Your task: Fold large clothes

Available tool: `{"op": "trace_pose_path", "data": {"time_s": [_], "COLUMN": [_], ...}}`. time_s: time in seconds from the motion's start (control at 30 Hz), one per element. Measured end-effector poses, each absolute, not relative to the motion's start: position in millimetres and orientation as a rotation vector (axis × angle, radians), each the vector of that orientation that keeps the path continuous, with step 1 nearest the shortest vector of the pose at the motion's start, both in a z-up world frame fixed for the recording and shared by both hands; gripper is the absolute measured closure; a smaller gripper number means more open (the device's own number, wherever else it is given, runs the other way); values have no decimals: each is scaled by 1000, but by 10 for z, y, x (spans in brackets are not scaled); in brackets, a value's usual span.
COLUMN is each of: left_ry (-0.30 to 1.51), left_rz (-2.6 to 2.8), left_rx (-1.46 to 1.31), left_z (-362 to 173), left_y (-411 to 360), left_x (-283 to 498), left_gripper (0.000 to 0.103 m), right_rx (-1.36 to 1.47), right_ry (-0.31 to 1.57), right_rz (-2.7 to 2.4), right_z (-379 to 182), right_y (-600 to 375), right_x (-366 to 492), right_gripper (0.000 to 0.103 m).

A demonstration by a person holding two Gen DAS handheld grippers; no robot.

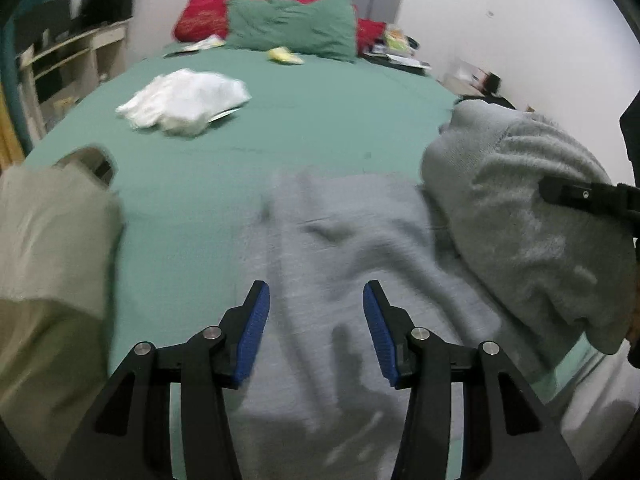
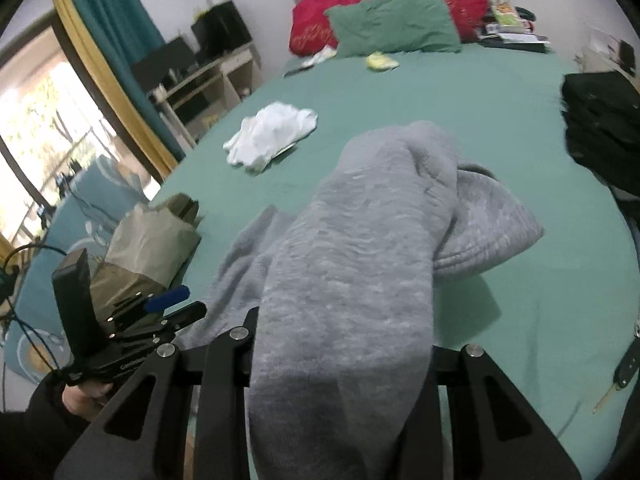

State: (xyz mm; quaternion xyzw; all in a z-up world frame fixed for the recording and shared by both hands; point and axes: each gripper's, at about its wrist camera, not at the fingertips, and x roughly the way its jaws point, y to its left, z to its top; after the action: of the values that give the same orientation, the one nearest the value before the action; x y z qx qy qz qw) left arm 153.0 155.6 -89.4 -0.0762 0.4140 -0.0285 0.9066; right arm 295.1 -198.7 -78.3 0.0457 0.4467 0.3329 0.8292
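Note:
A grey fleece garment point(image 1: 360, 280) lies crumpled on the green bed point(image 1: 240, 160). My left gripper point(image 1: 316, 336) is open, its blue pads point(image 1: 252, 332) apart, just above the garment's near part. In the right wrist view the garment point(image 2: 352, 280) drapes thickly over my right gripper point(image 2: 344, 364) and hides its fingertips; a ribbed cuff point(image 2: 488, 232) hangs off to the right. The right gripper's black body shows at the right edge of the left wrist view point(image 1: 588, 196), with the garment bunched around it. The left gripper shows in the right wrist view point(image 2: 160, 308).
A khaki folded cloth point(image 1: 52, 260) lies at the bed's left edge. A white garment point(image 1: 184, 100) lies mid-bed. Green pillow point(image 1: 292, 28) and red pillow point(image 1: 208, 8) at the headboard. Black clothes point(image 2: 600, 120) at the right. A car key point(image 2: 624, 372) lies near right.

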Motion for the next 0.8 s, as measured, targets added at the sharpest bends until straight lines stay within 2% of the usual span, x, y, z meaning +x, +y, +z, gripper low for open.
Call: {"op": "trace_pose_path", "data": {"time_s": [0.13, 0.2, 0.3, 0.37, 0.4, 0.57, 0.8], "left_ry": [868, 886, 854, 839, 837, 817, 739], "left_rz": [-26, -10, 1, 13, 15, -7, -98], "left_rx": [-278, -321, -354, -368, -379, -444, -499], "left_z": [-1116, -1181, -1145, -1127, -1124, -1087, -775], "left_y": [2004, 2179, 2360, 2444, 2481, 2606, 2436], "left_x": [1390, 1387, 1357, 1347, 1342, 1293, 1142], "left_gripper": [53, 53, 53, 53, 53, 53, 53], "right_rx": [95, 130, 245, 263, 284, 479, 433], "right_ry": [1035, 1082, 1154, 1188, 1203, 1238, 975], "right_rz": [705, 709, 769, 805, 833, 949, 986], "right_z": [-907, -1007, -1144, -1219, -1280, -1260, -420], "right_y": [-1486, -1269, -973, -751, -615, -412, -1069], "right_x": [2981, 3014, 3023, 3017, 3009, 2985, 2764], "right_gripper": [67, 60, 44, 19, 16, 14, 14]}}
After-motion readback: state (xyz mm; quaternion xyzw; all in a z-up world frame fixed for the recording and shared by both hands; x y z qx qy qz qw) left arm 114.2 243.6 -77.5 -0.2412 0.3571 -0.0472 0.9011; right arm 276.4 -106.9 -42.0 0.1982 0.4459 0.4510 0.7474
